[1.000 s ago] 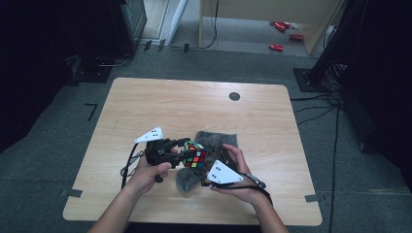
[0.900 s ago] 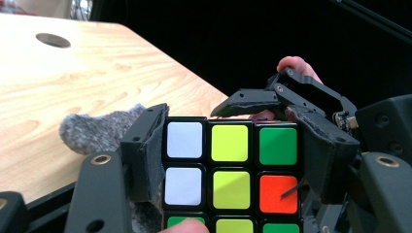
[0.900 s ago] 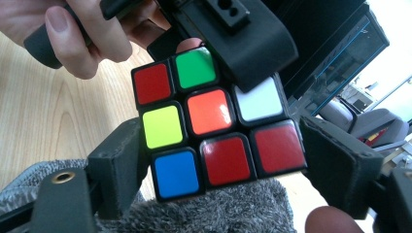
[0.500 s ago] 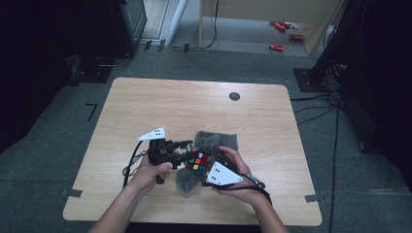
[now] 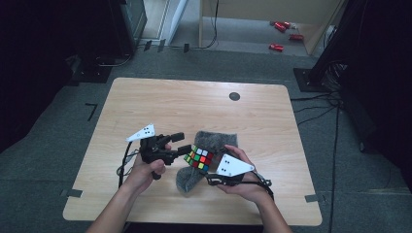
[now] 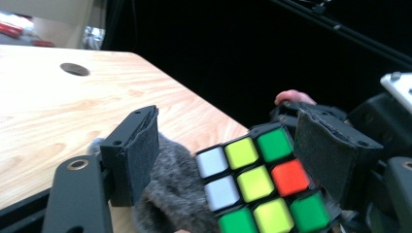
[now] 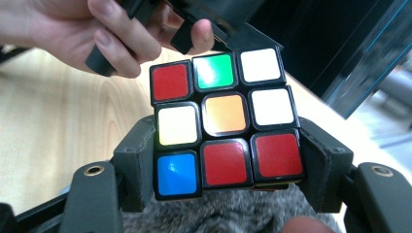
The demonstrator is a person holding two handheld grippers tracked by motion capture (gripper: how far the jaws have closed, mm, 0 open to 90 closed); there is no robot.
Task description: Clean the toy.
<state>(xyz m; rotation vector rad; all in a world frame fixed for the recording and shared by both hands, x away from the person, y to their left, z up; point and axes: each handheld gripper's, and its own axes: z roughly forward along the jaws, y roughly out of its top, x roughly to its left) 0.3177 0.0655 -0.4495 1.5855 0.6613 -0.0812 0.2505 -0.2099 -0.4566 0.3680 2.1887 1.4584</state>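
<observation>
A scrambled plastic puzzle cube with coloured square tiles in a black frame (image 5: 198, 158) is held between the padded jaws of the right gripper (image 5: 210, 167), which are closed on its two opposite sides; in the right gripper view the cube (image 7: 224, 123) is seen clamped between both black jaws, with a face of red, green, white, pale yellow, orange and blue tiles turned toward the camera. Directly beneath the right gripper and the cube a grey fuzzy cloth (image 5: 204, 160) is spread on the light wooden table (image 5: 204, 109). The left gripper (image 5: 180, 143) is held just beside the cube, on the side away from the right gripper, with its jaws spread wide. In the left gripper view the cube (image 6: 262, 182) is seen between the two separated jaws, close against the right-hand jaw and apart from the left-hand one, with the grey cloth (image 6: 167, 204) below. Contact between that jaw and the cube cannot be judged. A round dark hole in the tabletop (image 5: 234, 96) is seen well beyond both grippers.
</observation>
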